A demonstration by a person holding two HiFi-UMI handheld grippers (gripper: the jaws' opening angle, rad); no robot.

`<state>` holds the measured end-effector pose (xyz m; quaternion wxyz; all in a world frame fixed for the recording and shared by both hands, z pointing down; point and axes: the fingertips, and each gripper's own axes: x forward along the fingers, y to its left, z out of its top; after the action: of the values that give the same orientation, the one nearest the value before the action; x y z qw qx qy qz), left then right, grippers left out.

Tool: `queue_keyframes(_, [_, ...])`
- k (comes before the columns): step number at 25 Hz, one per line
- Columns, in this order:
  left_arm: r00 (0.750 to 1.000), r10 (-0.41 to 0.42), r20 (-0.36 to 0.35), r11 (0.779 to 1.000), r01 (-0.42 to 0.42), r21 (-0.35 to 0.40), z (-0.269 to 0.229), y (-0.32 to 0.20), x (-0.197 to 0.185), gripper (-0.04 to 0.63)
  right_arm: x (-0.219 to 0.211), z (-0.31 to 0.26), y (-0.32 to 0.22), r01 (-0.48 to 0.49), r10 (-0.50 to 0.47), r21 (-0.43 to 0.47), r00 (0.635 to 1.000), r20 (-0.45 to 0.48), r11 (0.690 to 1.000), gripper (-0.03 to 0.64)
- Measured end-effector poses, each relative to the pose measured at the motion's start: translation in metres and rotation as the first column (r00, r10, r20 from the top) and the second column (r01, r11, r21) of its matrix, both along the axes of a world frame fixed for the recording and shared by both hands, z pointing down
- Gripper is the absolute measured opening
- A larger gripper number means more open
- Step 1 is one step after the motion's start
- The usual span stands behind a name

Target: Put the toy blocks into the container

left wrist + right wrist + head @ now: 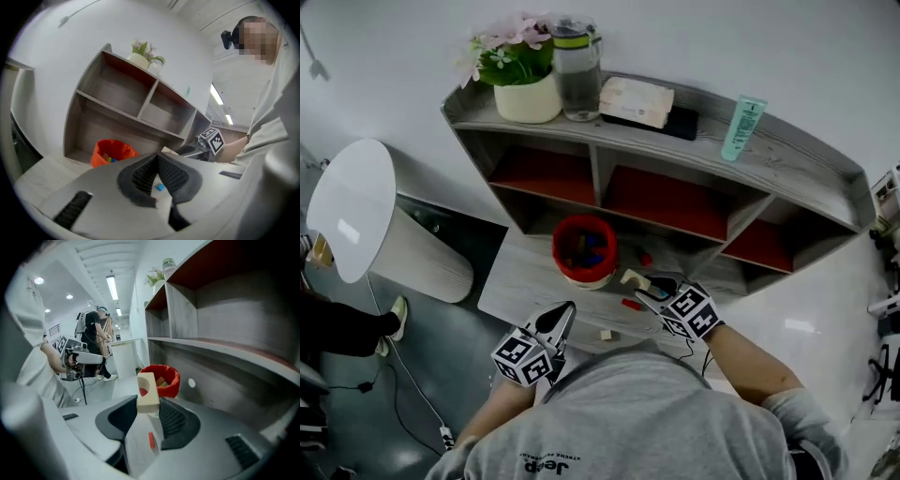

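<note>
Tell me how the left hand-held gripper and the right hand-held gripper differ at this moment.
The right hand-held gripper is clamped on a cream block with a round hole; the left hand-held gripper has its jaws together on nothing. The right one reaches further over the table; the left one sits back at its near edge. Both carry a marker cube and point toward the shelf.

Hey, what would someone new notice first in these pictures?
The bright red container on the desk below the grey shelf, blocks inside it. Then the right tool, clamped on a cream arch block near that container, and the pink flowers atop the shelf's left end.
</note>
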<state>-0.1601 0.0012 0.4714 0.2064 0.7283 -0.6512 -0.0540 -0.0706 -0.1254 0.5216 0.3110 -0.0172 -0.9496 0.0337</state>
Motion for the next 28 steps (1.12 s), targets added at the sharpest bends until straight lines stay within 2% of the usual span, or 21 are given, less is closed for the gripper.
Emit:
queue_keyframes(6, [1.0, -0.001, 0.025, 1.0, 0.001, 0.024, -0.018, 0.011, -0.083, 0.012, -0.1, -0.013, -0.005, -0.005, 0.006, 0.066, 1.0, -0.023, 0.998, 0.167])
queue_keyframes(12, [1.0, 0.016, 0.009, 0.998, -0.016, 0.06, -0.027, 0.004, -0.115, 0.012, -0.153, -0.026, -0.019, -0.043, 0.044, 0.111, 0.999, -0.006, 0.993, 0.17])
queue_keyframes(13, [1.0, 0.022, 0.004, 0.998, -0.022, 0.063, -0.028, 0.003, -0.115, 0.012, -0.158, -0.028, -0.02, -0.044, 0.044, 0.099, 0.999, 0.001, 0.994, 0.183])
queue_keyframes(14, [1.0, 0.028, -0.001, 0.998, -0.028, 0.064, -0.028, 0.002, -0.115, 0.012, -0.163, -0.029, -0.018, -0.04, 0.039, 0.081, 0.999, 0.006, 0.996, 0.304])
queue_keyframes(15, [0.999, 0.034, -0.005, 0.997, -0.034, 0.064, -0.027, 0.002, -0.115, 0.012, -0.166, -0.03, -0.015, -0.033, 0.033, 0.066, 0.999, 0.011, 0.997, 0.373])
queue_keyframes(22, [0.999, 0.042, -0.031, 0.997, -0.04, 0.063, -0.025, -0.001, -0.114, 0.012, -0.149, -0.028, -0.01, -0.029, 0.028, 0.048, 0.999, 0.021, 0.998, 0.373])
queue_keyframes(28, [0.996, 0.082, -0.026, 0.995, -0.081, 0.056, -0.023, -0.02, -0.084, 0.012, -0.097, -0.022, -0.028, -0.073, 0.072, 0.034, 0.997, 0.032, 0.997, 0.37])
